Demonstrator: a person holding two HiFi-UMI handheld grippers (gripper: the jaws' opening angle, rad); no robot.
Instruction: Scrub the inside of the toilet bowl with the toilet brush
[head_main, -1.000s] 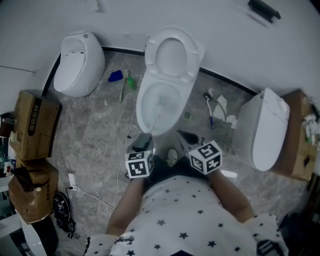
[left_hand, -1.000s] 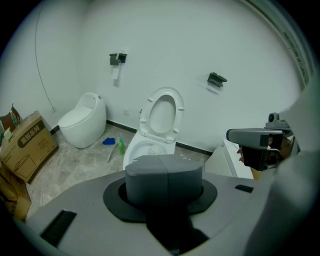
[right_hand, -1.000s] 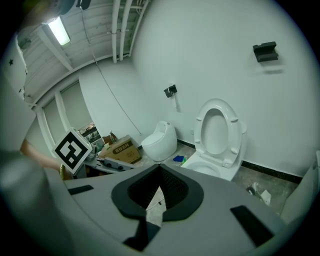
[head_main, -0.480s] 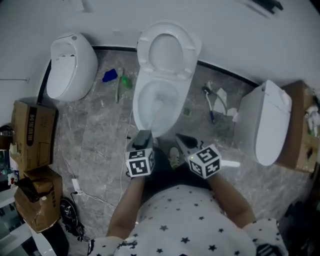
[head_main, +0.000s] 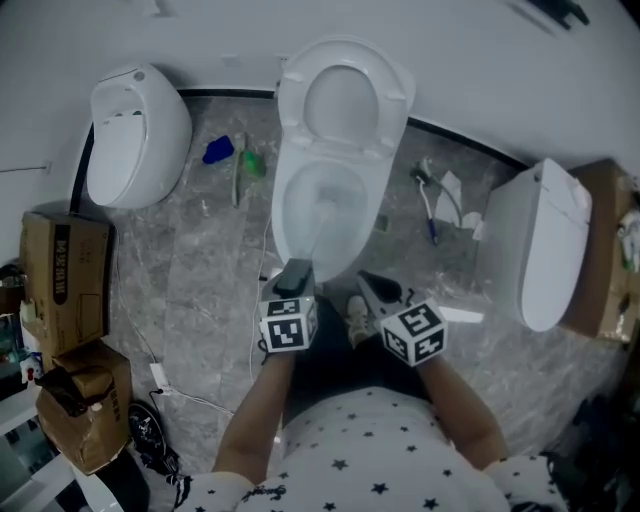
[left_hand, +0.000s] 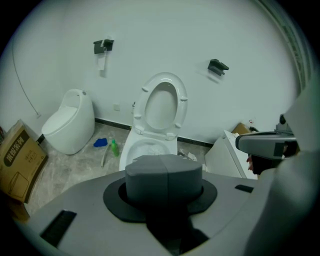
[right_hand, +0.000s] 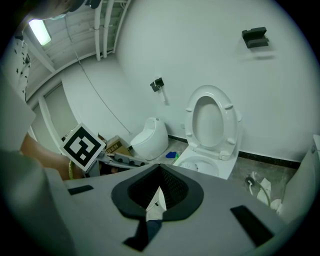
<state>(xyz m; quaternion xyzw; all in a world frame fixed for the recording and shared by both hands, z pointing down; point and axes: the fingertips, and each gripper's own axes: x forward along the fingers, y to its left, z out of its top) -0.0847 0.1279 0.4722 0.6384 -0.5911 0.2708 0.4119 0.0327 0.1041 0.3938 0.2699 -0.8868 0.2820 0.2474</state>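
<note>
The white toilet (head_main: 340, 150) stands in the middle of the head view with its seat and lid raised. The bowl (head_main: 325, 215) is open below them. My left gripper (head_main: 294, 279) is at the bowl's front rim, shut on the toilet brush. The brush's pale handle (head_main: 312, 240) slants up into the bowl to the brush head (head_main: 326, 208). In the left gripper view the grey pads (left_hand: 164, 172) are pressed together and hide the handle. My right gripper (head_main: 372, 288) hovers just right of the bowl's front, open with nothing in it. In its own view the right gripper (right_hand: 159, 185) faces the toilet (right_hand: 212, 125).
A second white toilet (head_main: 135, 120) stands at the left and a third (head_main: 545, 245) at the right. Cardboard boxes (head_main: 60, 265) line the left edge. A green bottle (head_main: 256, 163), a blue object (head_main: 218, 150) and another brush (head_main: 428, 205) lie on the floor beside the toilet.
The head view has drifted so the toilet sits slightly lower and nearer. Both grippers have edged a little toward the bowl. The left one still holds the brush in the bowl.
</note>
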